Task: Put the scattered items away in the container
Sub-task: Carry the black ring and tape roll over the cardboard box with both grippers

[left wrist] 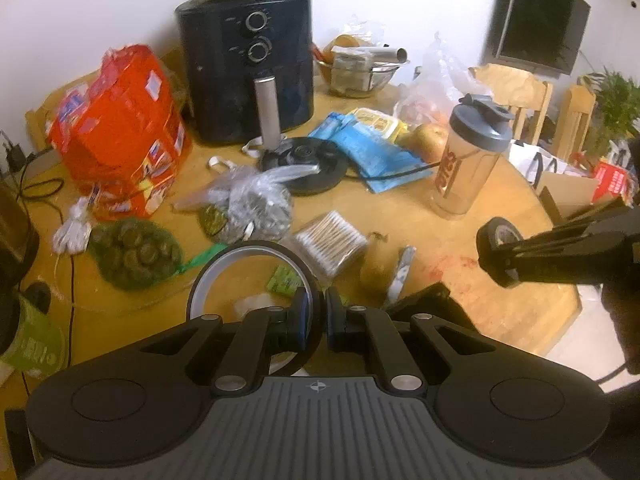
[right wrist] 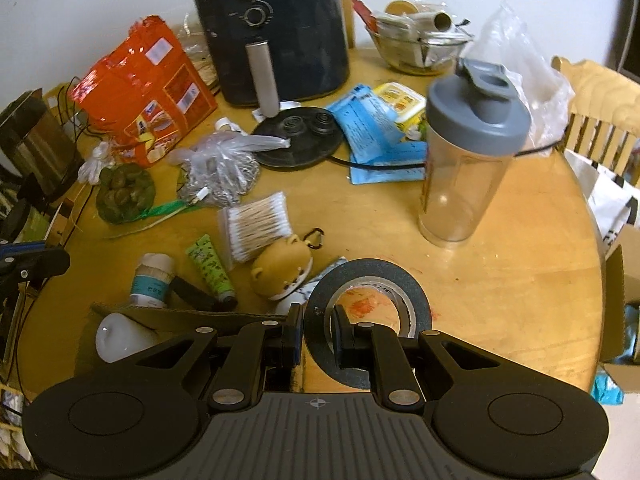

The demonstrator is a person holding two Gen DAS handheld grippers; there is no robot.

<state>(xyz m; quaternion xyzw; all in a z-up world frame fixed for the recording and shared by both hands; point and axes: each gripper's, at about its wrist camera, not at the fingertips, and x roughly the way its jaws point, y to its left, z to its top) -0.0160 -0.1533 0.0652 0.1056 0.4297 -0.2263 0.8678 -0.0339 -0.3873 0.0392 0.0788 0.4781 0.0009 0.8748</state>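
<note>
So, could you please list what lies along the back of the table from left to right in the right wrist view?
Orange snack bag → black air fryer → glass bowl → clear plastic bag.

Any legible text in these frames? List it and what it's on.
Shaker bottle: vertical orange lettering, too blurred to read.
Orange snack bag: printed labels, too small and blurred.
Blue packets: fine print, unreadable.
Green tube: pattern or print, unreadable.
White bottle: teal label, unreadable.
Red box: white print, unreadable.
Nothing can be quoted with confidence.
</note>
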